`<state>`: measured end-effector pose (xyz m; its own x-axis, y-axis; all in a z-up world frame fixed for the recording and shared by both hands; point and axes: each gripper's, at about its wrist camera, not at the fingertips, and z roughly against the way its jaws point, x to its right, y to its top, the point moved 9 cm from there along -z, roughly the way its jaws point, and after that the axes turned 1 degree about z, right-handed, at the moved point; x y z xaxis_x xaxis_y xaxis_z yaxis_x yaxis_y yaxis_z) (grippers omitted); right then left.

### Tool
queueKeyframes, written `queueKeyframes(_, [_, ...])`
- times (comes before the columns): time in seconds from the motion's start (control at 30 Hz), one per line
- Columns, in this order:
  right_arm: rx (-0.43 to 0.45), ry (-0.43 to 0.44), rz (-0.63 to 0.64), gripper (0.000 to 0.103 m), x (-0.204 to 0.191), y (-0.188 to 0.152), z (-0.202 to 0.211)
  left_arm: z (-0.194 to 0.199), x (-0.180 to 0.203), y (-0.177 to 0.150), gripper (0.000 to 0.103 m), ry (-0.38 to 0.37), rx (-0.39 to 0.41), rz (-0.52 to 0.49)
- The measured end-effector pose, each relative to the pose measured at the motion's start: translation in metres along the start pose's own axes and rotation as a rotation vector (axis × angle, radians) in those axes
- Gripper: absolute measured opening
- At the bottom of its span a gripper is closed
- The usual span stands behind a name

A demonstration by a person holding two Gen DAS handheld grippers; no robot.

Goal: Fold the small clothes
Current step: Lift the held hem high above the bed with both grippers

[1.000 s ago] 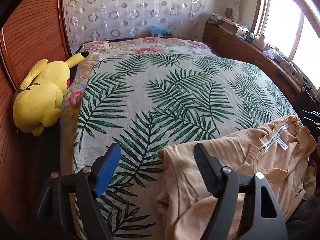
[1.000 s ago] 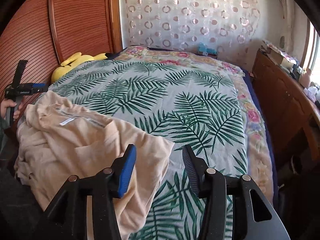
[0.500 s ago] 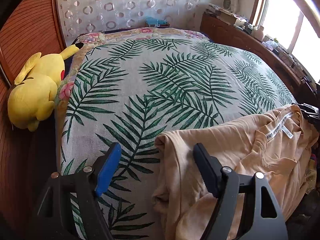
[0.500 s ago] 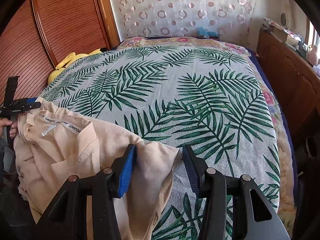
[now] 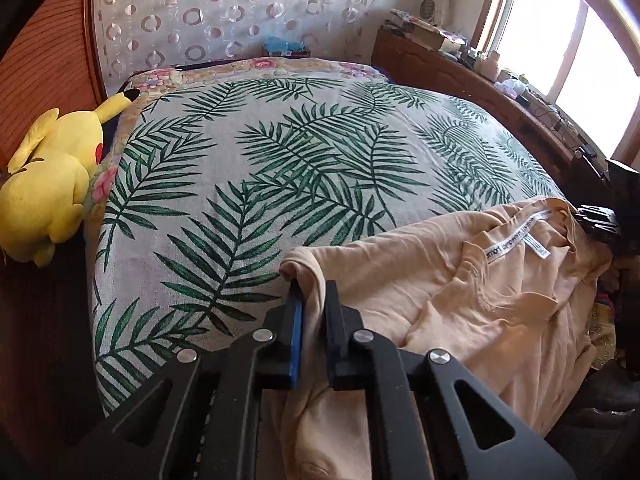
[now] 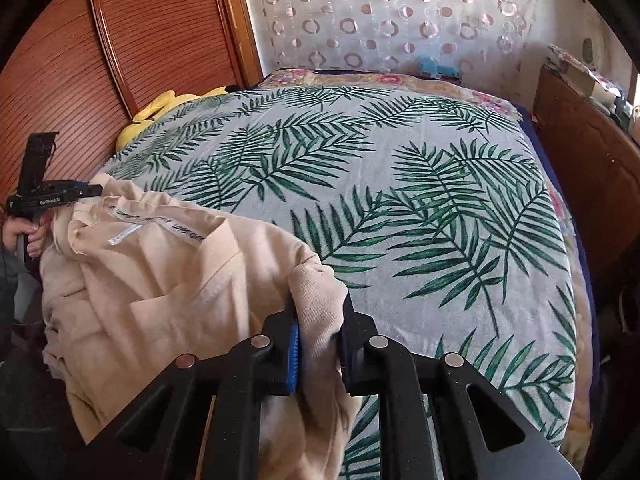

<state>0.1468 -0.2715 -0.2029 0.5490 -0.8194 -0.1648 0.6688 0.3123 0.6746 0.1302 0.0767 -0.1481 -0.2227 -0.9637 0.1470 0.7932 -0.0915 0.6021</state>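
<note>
Peach cotton fills the near edge of both my wrist views: the shirt (image 5: pixel 460 300) lies crumpled at the foot of the bed, partly draped over the edge, on the palm-leaf bedspread (image 5: pixel 280 160). Its neck tape with printed lettering faces up, so I am looking at the inside of the collar.

My left gripper (image 5: pixel 314 292) has just been closing, and its jaws now pinch a corner fold of the shirt; cloth bulges out above the blue pad and hangs below the fingers. My right gripper (image 6: pixel 318 316) has likewise just been closing, and it clamps the opposite corner of the shirt, with a thick wad of fabric squeezed between its 2 pads. From the right wrist view I can see the left gripper off at the far left edge, gripped by a hand (image 6: pixel 24 234), its tip touching the shirt's edge. From the left wrist view the right gripper's tip shows dark at the far right, against the collar end of the shirt.

Beyond the shirt the bedspread lies flat. A yellow plush toy (image 5: pixel 48 184) sits against the wooden headboard panel (image 6: pixel 140 40) at the bed's left side. A wooden sideboard (image 5: pixel 460 68) loaded with small clutter runs under the bright window (image 5: pixel 560 40).
</note>
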Motion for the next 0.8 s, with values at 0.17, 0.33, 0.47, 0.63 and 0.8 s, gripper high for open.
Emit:
queueKeyframes(0.17, [0.106,0.013,0.032,0.012,-0.02,0.018,0.057,0.068,0.031,0.019,0.008,-0.057,0.173,-0.024])
queueKeyframes(0.33, [0.251,0.028,0.051,0.012,-0.034,0.048,0.136,0.15,0.059,0.06,0.008,-0.077,0.337,-0.06])
queueKeyframes(0.47, [0.379,0.004,0.118,0.011,-0.048,0.087,0.208,0.221,0.077,0.098,0.008,-0.093,0.481,-0.091])
queueKeyframes(0.63, [0.533,-0.044,0.219,0.011,-0.074,0.129,0.298,0.311,0.103,0.131,0.008,-0.122,0.649,-0.129])
queueKeyframes(0.8, [0.673,-0.07,0.27,0.011,-0.094,0.162,0.375,0.375,0.12,0.146,0.008,-0.076,0.754,-0.209])
